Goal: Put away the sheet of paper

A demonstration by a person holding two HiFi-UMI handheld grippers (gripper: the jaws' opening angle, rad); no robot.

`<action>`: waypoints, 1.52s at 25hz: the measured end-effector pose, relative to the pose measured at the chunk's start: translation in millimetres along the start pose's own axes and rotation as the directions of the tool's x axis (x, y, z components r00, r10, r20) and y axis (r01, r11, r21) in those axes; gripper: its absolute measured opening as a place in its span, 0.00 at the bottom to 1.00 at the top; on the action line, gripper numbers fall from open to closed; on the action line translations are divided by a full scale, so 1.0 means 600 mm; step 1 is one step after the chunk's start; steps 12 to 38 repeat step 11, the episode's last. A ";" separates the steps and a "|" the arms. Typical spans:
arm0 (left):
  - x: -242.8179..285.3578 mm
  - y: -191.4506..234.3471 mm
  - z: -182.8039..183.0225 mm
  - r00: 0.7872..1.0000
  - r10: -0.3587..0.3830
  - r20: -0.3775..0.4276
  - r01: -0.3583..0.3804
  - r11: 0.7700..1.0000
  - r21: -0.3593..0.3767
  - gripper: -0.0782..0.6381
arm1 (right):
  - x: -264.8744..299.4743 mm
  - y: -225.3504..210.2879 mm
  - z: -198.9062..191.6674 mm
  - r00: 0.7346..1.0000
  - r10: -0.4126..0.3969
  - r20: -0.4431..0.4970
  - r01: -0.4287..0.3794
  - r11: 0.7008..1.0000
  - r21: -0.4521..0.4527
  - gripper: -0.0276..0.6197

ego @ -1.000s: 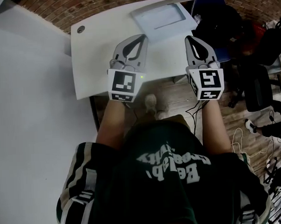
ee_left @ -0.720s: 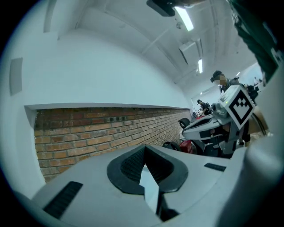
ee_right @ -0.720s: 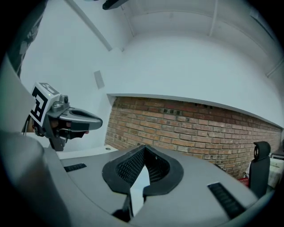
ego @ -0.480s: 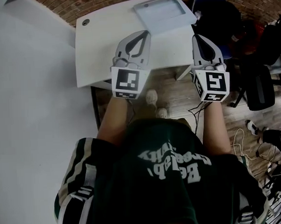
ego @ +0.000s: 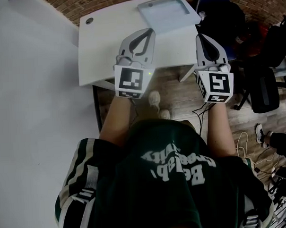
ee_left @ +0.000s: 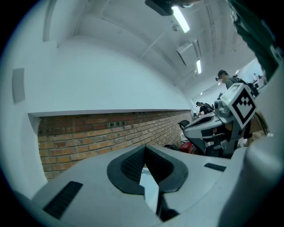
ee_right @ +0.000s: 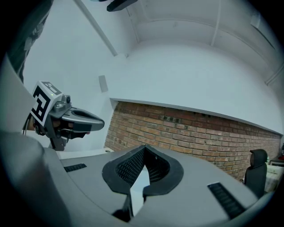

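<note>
Over the near edge of the white rectangular tabletop [ego: 97,51], the left tool [ego: 149,33] and right tool [ego: 199,38] had barely crept forward, both still closed on nothing. I saw the pale rectangular sheet of paper [ego: 167,13] unmoved at the far edge, well beyond reach.

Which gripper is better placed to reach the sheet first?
Probably left: the left gripper, shut, hangs over the table beside the sheet; the right gripper, also shut, is at the table's edge.

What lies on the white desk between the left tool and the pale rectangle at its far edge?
Nothing: the head view shows only bare white desk between the left tool and the pale rectangle.
</note>
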State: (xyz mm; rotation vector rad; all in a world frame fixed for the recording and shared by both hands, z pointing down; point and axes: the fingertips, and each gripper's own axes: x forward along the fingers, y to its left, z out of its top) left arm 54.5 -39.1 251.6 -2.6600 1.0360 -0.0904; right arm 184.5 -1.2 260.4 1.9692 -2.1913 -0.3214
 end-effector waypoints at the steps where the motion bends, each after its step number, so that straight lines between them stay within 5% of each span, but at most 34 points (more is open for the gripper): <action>1: -0.002 0.001 0.001 1.000 0.001 0.000 -0.001 1.000 0.001 0.11 | 0.000 0.001 0.001 1.000 0.002 0.002 -0.002 1.000 0.000 0.03; 38: -0.006 0.001 0.004 1.000 0.001 0.005 -0.001 1.000 0.003 0.11 | 0.002 0.010 0.004 1.000 0.016 0.006 -0.016 1.000 -0.014 0.03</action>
